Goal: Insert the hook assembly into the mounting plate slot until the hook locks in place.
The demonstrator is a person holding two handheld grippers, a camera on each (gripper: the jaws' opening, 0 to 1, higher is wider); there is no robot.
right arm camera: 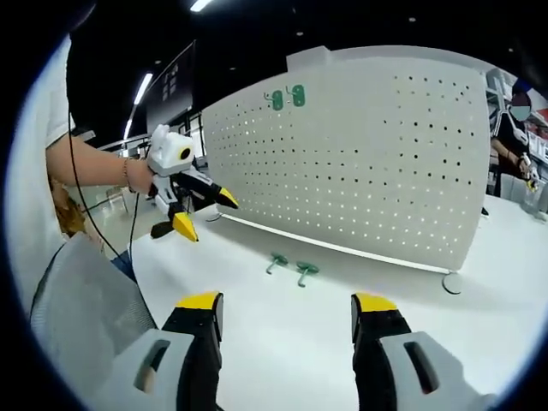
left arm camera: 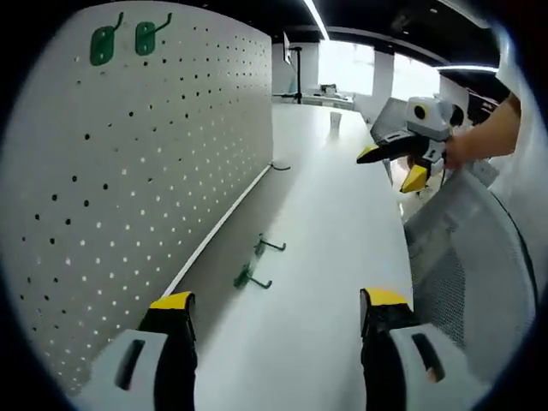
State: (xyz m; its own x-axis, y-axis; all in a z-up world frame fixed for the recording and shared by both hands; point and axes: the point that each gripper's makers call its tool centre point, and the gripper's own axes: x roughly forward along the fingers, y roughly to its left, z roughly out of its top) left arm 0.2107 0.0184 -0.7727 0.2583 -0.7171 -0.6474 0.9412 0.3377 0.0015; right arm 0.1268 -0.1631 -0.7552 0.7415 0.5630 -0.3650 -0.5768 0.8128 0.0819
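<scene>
Both the left gripper [left arm camera: 278, 308] and right gripper [right arm camera: 287, 306] are held released, so 1 of 2 green hooks [right arm camera: 306, 271] on the table [right arm camera: 282, 342] must be grasped next for the pegboard [right arm camera: 360, 163].

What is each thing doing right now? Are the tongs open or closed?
Left tongs: open, empty.
Right tongs: open, empty.
Loose hooks: two, lying on the table by the pegboard.
Hung hooks: two, mounted high on the pegboard.
Pegboard: standing upright.
</scene>
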